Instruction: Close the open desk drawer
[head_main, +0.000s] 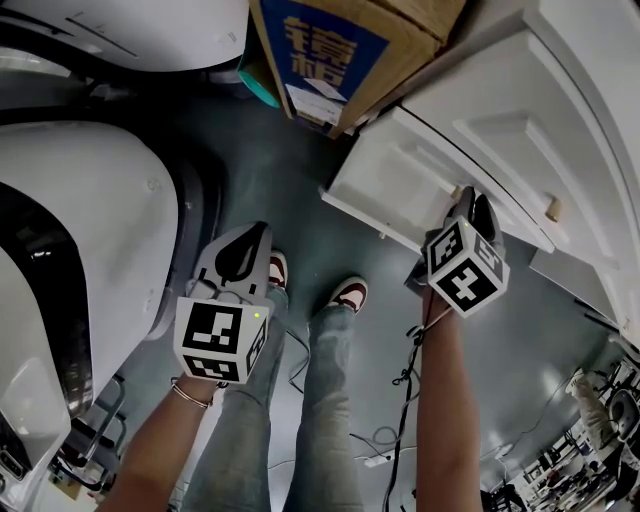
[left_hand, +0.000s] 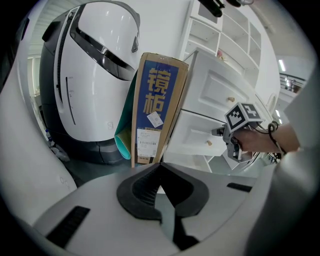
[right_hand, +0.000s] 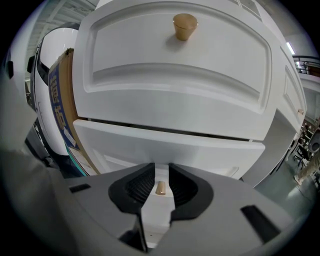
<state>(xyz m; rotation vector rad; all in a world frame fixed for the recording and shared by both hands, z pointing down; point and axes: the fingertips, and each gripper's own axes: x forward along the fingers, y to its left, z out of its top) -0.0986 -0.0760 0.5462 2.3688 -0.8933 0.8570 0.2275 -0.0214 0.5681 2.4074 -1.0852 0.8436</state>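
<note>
The white drawer (head_main: 400, 175) stands pulled out from the white desk (head_main: 560, 90). My right gripper (head_main: 470, 205) is at the drawer's front. In the right gripper view its jaws (right_hand: 161, 170) are open and straddle the small wooden knob (right_hand: 161, 188) of the drawer front (right_hand: 165, 145), with a gap on each side of the knob. My left gripper (head_main: 250, 245) hangs over the floor to the left, away from the desk, with its jaws (left_hand: 160, 167) shut and nothing in them. In the left gripper view the right gripper (left_hand: 232, 145) shows beside the drawer (left_hand: 192, 137).
A tall cardboard box (head_main: 335, 50) leans beside the desk, left of the drawer. A large white machine (head_main: 70, 230) fills the left side. The person's shoes (head_main: 350, 293) stand on the grey floor below the drawer. Cables (head_main: 400, 400) trail there. A closed drawer with its knob (right_hand: 184, 25) sits above.
</note>
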